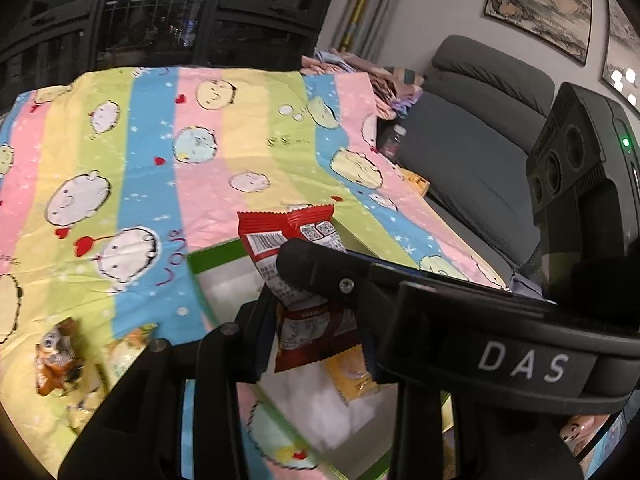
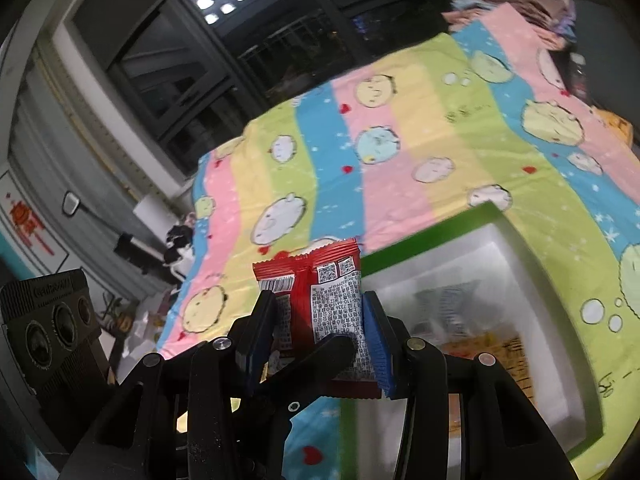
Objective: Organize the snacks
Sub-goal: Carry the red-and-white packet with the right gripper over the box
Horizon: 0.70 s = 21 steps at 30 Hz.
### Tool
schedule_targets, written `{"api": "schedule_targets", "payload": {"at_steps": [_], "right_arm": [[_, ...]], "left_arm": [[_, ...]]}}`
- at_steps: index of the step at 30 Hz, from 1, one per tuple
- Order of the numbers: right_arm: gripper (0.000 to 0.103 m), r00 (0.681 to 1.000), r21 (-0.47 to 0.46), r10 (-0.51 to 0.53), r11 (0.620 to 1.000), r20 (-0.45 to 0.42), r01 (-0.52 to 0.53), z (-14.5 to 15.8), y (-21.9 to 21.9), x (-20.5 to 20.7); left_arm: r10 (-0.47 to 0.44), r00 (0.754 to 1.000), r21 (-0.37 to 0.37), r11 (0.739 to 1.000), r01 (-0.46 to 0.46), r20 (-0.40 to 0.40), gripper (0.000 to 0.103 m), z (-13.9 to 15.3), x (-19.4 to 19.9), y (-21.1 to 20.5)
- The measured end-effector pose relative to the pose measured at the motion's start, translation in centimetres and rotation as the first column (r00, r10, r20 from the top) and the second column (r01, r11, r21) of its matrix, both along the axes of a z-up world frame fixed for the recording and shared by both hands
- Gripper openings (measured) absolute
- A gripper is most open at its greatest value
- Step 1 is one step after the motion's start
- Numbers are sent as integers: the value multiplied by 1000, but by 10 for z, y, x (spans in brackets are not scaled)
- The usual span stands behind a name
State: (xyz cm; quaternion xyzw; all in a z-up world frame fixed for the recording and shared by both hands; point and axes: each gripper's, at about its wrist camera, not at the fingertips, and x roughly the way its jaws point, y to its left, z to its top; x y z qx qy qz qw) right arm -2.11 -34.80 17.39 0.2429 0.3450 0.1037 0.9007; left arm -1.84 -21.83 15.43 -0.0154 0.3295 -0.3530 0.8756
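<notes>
A red snack packet (image 1: 294, 240) (image 2: 320, 292) with white printed text is held in the air above a white box with a green rim (image 1: 212, 254) (image 2: 420, 240). Both grippers close on it from opposite sides. My left gripper (image 1: 316, 312) pinches its lower part, and one left finger (image 2: 316, 364) crosses the right wrist view. My right gripper (image 2: 316, 316) clamps it between blue pads (image 2: 376, 340); a right finger (image 1: 320, 272) crosses the left wrist view. A yellow packet (image 1: 352, 372) (image 2: 484, 352) lies inside the box.
The box sits on a striped pastel cloth (image 1: 160, 152) (image 2: 400, 140) with cartoon faces. Several loose snack packets (image 1: 60, 356) lie on the cloth at the left. A grey sofa (image 1: 480, 152) stands to the right, dark windows behind.
</notes>
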Motion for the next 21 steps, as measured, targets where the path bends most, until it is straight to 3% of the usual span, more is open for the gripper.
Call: {"api": "schedule_targets", "payload": {"at_steps": [21], "right_arm": [[46,976,57,-94,993,-198,108,-57,-54,24]], "left_arm": [[-67,979,22,997,73,-193,35,-53,34,-51]]}}
